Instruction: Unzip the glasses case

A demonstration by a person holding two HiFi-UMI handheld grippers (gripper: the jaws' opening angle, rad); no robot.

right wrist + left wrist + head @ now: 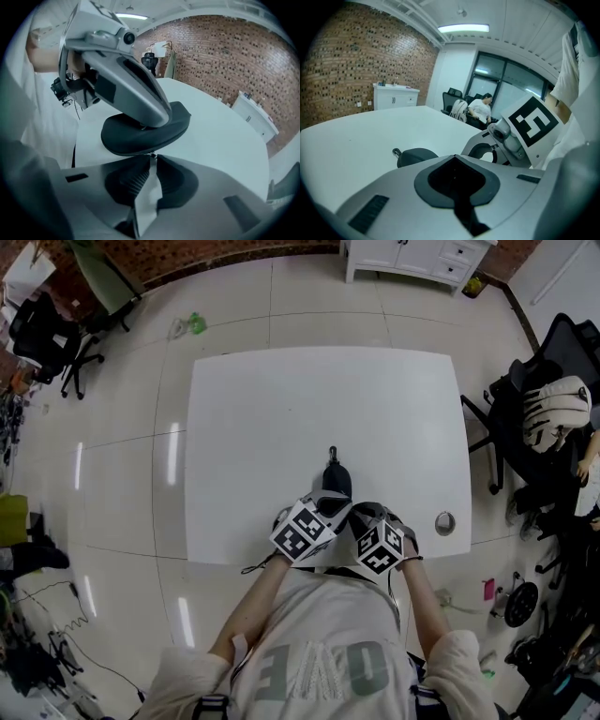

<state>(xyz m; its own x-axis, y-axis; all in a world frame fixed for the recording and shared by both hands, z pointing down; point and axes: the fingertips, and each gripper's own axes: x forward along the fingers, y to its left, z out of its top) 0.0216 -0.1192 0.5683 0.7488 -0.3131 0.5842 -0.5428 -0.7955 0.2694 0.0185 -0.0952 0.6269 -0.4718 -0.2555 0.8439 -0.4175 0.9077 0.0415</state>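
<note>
A dark oval glasses case (337, 478) lies on the white table (281, 409), with a small ring tab (396, 152) at its far end. In the right gripper view, the left gripper (161, 117) rests its closed tip on top of the case (140, 136). In its own view, the left gripper (454, 158) shows its jaws together and the case (415, 156) just beyond them. The right gripper (151, 158) points down at the case's near edge. Its jaws stand a narrow gap apart. A tiny metal piece (150, 154) sits at their tips, not pressed by the pads.
The table's near edge runs just under both marker cubes (305, 529). A round cable hole (444, 522) sits at the table's front right. Office chairs (539, 418) stand to the right, one (47, 334) to the left, and a white cabinet (412, 259) beyond.
</note>
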